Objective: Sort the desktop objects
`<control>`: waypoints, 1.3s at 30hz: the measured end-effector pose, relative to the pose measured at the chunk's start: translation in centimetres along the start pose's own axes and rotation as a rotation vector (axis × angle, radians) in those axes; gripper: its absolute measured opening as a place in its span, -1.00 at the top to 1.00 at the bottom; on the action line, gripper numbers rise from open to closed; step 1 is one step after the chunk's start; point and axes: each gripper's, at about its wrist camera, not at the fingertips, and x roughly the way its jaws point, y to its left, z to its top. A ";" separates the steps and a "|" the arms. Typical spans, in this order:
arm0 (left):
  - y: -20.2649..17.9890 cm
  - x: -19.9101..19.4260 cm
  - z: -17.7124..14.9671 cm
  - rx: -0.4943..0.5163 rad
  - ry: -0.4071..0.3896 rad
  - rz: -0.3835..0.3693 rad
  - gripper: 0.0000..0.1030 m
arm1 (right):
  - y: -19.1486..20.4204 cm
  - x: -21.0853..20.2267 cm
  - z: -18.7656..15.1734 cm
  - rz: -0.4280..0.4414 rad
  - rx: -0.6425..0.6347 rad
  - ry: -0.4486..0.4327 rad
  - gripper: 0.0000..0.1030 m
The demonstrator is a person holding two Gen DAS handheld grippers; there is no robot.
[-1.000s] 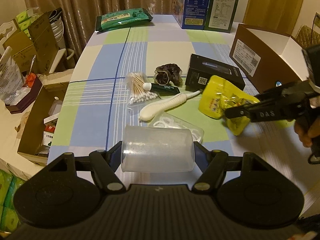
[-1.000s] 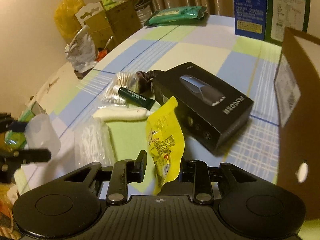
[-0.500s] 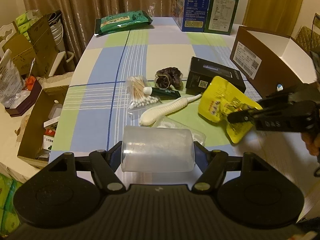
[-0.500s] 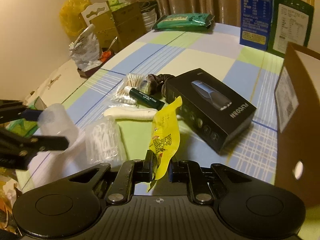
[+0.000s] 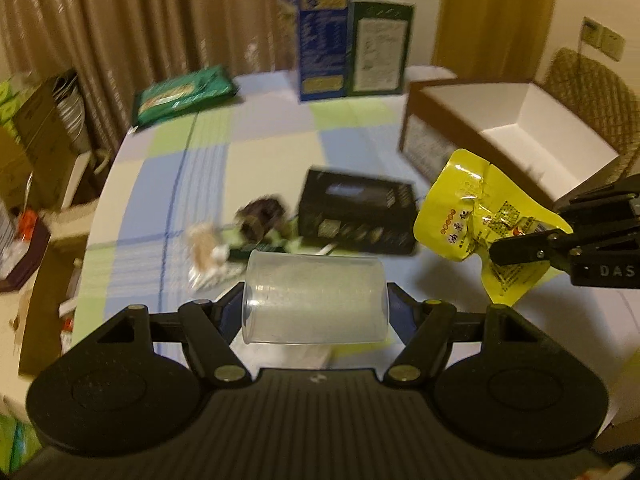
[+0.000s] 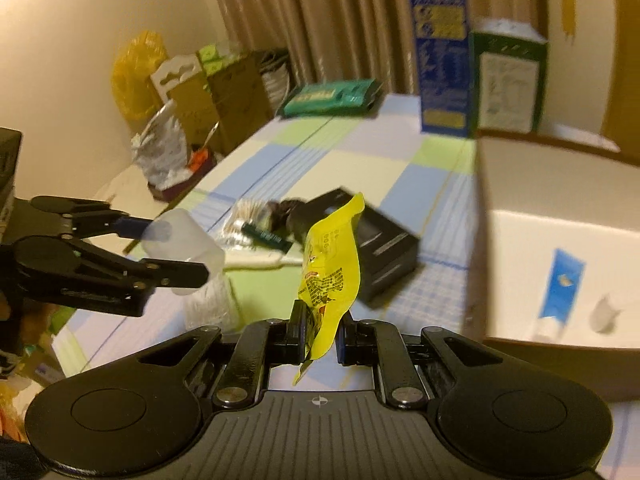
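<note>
Change: both grippers have risen off the table since a second ago; the packet, then lying on the cloth, now hangs in the air, and the cup is lifted too.
Right gripper [image 6: 319,336]: jaws closed tight on the low end of the yellow packet [image 6: 330,276]; in the left view it reaches in from 3 o'clock [image 5: 496,258].
Packet: pinched near its bottom corner, standing up and leaning toward 1 o'clock in the right view; clear of the table, in front of the black box [image 6: 384,256]. In the left view it sits at 2 o'clock [image 5: 468,220], just before the carton.
Left gripper [image 5: 315,304]: clamped on the clear cup [image 5: 315,300], one pad on each end; seen from the right camera at 9 o'clock [image 6: 176,252].
Cup: lying sideways between the jaws, held above the table.
Carton [image 6: 560,184]: open brown box with white inside at 3 o'clock in the right view; a blue-and-white tube [image 6: 560,292] lies on its floor.
Table [image 5: 256,136]: checked cloth in blue, green and cream; the black box [image 5: 356,212], a dark scrunchie [image 5: 260,216] and cotton swabs [image 5: 204,256] lie near its middle, blurred.
Far edge: a green pack [image 5: 184,94] at 11 o'clock, a blue box [image 5: 322,36] and a green box [image 5: 378,52] upright at 12 o'clock.
</note>
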 end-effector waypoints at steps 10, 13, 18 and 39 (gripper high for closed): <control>-6.7 0.5 5.6 0.095 -0.101 -0.082 -0.33 | -7.2 -7.5 1.0 -0.133 0.092 -0.105 0.80; -9.1 1.0 7.1 0.122 -0.126 -0.111 -0.33 | -10.0 -9.4 1.3 -0.190 0.114 -0.125 0.80; -12.8 2.1 9.2 0.160 -0.149 -0.154 -0.33 | -14.3 -12.0 1.7 -0.278 0.131 -0.142 0.80; -21.3 12.7 16.1 0.151 -0.034 -0.129 -0.33 | -27.7 -7.8 2.5 -0.341 0.127 0.007 0.79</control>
